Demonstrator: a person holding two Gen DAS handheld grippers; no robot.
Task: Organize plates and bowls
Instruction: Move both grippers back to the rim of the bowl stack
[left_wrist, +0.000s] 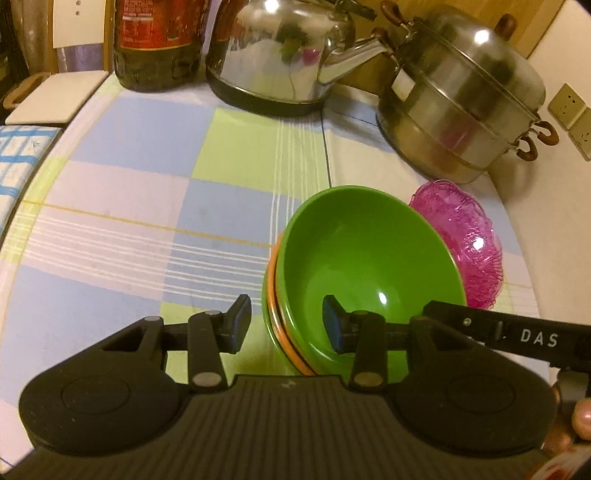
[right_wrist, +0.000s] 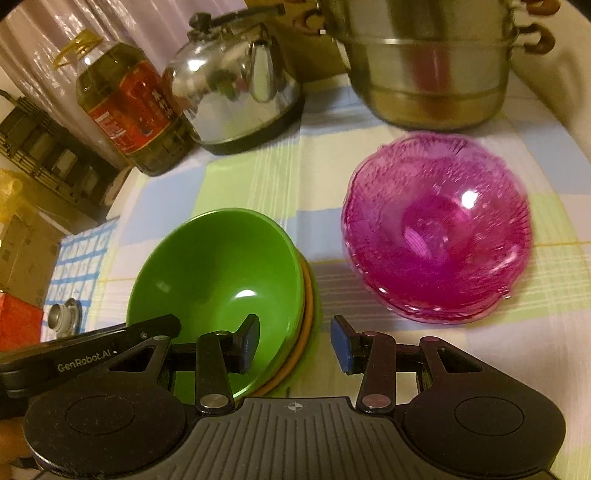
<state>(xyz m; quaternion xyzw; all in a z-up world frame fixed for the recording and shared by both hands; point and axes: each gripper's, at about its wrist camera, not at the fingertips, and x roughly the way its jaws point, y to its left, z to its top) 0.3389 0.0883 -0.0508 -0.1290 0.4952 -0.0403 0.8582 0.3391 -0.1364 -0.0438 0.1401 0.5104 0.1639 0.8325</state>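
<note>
A nested stack of bowls (left_wrist: 365, 258), green over orange over green, hangs tilted just above the checked tablecloth (left_wrist: 147, 184). My left gripper (left_wrist: 286, 326) straddles the stack's left rim, one blue pad inside the top bowl and one outside, gripping it. In the right wrist view the same stack (right_wrist: 221, 273) sits at lower left. There my right gripper (right_wrist: 295, 343) clamps the stack's right rim the same way. Right of the bowls rests a stack of pink glass dishes (right_wrist: 436, 229), also seen behind them in the left view (left_wrist: 465, 240).
A steel kettle (left_wrist: 280, 55), a tiered steamer pot (left_wrist: 465, 99) and a big oil bottle (left_wrist: 159, 40) line the back of the table. The table's rounded left edge borders a white seat (left_wrist: 55, 99). Wall sockets (left_wrist: 569, 110) are at far right.
</note>
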